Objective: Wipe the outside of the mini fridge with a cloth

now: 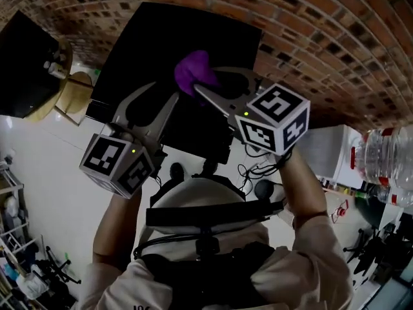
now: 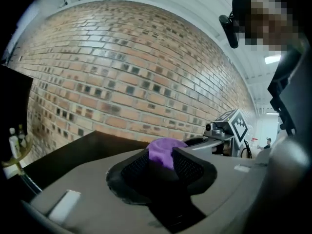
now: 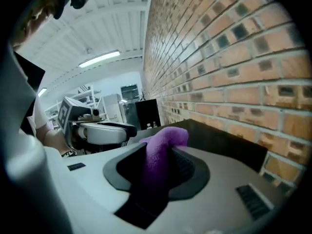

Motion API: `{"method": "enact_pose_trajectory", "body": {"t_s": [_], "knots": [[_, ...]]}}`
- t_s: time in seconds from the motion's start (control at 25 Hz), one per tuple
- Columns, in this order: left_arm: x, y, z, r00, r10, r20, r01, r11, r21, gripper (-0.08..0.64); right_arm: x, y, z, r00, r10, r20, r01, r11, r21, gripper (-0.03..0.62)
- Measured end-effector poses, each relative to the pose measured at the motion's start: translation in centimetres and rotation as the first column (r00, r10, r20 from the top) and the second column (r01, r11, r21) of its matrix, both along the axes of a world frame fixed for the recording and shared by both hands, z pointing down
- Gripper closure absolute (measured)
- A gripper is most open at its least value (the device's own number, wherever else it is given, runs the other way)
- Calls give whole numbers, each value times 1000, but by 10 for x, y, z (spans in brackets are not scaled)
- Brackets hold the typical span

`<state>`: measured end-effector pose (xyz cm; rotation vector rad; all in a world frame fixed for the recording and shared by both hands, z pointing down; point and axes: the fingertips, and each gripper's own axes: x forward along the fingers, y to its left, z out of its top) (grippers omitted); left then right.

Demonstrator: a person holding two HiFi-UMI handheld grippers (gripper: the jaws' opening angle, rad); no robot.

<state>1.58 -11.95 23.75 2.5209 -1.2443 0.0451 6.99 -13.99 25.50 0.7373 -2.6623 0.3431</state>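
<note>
Right gripper: jaws narrow, clamped on the purple cloth. One fold stands up past the pads, the rest trails back through the gap. Left gripper: jaws part-open, tips right beside the same bunch; cloth shows in its gap but doesn't look pinched. Cloth reads light, soft and floppy, unlikely to slip, nothing to break. Best taken by a thick bunched fold, as the right one has it, leaving enough free to lie flat on a panel. Fridge: black box beyond and below both grippers; the cloth is over its top, seemingly not touching. Brick wall behind.
</note>
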Motion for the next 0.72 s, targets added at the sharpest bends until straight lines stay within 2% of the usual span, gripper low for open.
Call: {"method": "enact_pose_trajectory", "body": {"t_s": [0.16, 0.4, 0.52, 0.72], "knots": [[-29, 1, -3, 997, -69, -17, 69, 998, 5, 402, -44, -10, 15, 992, -88, -94, 84, 995, -53, 449], [-57, 9, 10, 995, -94, -20, 93, 995, -26, 403, -77, -25, 39, 983, -85, -163, 64, 989, -130, 446], [-65, 7, 12, 995, -100, -14, 100, 994, -33, 403, -85, -27, 45, 979, -74, -190, 52, 992, -116, 443], [-70, -3, 8, 995, -99, -32, 98, 995, -11, 403, -86, -28, 53, 971, -30, -237, 20, 999, -46, 437]]}}
